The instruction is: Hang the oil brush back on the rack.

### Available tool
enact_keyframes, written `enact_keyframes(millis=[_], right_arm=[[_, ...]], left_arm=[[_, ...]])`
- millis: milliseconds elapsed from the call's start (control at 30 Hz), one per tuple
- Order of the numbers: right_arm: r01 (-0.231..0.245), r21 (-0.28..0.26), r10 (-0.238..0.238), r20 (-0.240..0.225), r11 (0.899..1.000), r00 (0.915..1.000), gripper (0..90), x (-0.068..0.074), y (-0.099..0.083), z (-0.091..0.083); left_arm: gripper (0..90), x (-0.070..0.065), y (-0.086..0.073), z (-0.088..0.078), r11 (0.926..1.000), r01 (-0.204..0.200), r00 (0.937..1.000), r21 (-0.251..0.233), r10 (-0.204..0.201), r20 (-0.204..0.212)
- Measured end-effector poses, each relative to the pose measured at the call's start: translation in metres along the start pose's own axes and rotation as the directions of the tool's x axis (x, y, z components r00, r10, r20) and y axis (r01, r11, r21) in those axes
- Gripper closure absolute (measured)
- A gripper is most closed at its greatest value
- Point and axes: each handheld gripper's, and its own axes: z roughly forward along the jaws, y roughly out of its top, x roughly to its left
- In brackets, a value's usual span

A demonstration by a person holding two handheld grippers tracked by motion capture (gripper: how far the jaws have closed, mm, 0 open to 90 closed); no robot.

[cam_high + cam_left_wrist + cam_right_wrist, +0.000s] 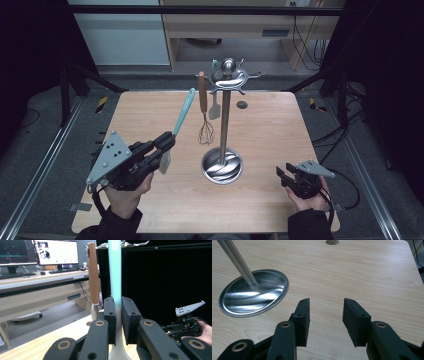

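Item: spatula (181,117), mint-green handle, long and slim, with a pale, flat blade at the low end. It was held over the left half of the table, handle slanting up toward the rack, clamped at its lower handle in the left gripper (165,144). The left gripper view showed the grip close up: two black, matte, slab-like pads pressed flat on the smooth handle (115,277), which rose straight between them; the pale neck flared out below.

Left gripper: black, jointed, with a grey three-cornered plate on top, held in a hand (125,192).

Rack (224,120): polished metal pole on a round, dished, mirror-bright base, topped by a ball and curved hooks. The high view showed a wire whisk (204,107) with a brown wooden handle hanging from a hook, and a second small spatula (215,102) behind it. The left gripper view gave the wood grain of the whisk handle (93,277).

Right gripper (284,175): resting near the table's right front corner, jaws parted, nothing between them. Its own view showed the spread pads (355,320) above bare, pale, fine-grained wood of the table (367,272), with the rack's base (253,293) nearby.
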Motion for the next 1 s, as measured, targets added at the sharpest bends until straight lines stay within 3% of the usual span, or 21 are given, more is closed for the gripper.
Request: enact_keyframes(millis=[200, 1000], right_arm=[[0.0, 0.0, 0.0, 0.001, 1.0, 1.0, 57.6, 0.0, 0.0, 0.0], [0.001, -0.003, -0.001, 0.001, 1.0, 1.0, 57.8, 0.0, 0.0, 0.0]], left_arm=[[82.6, -0.002, 0.0, 0.004, 0.9998, 0.011, 0.9999, 0.014, -0.011, 0.007], [82.6, -0.01, 0.002, 0.02, 0.9991, -0.006, 0.9998, 0.042, 0.005, 0.021]])
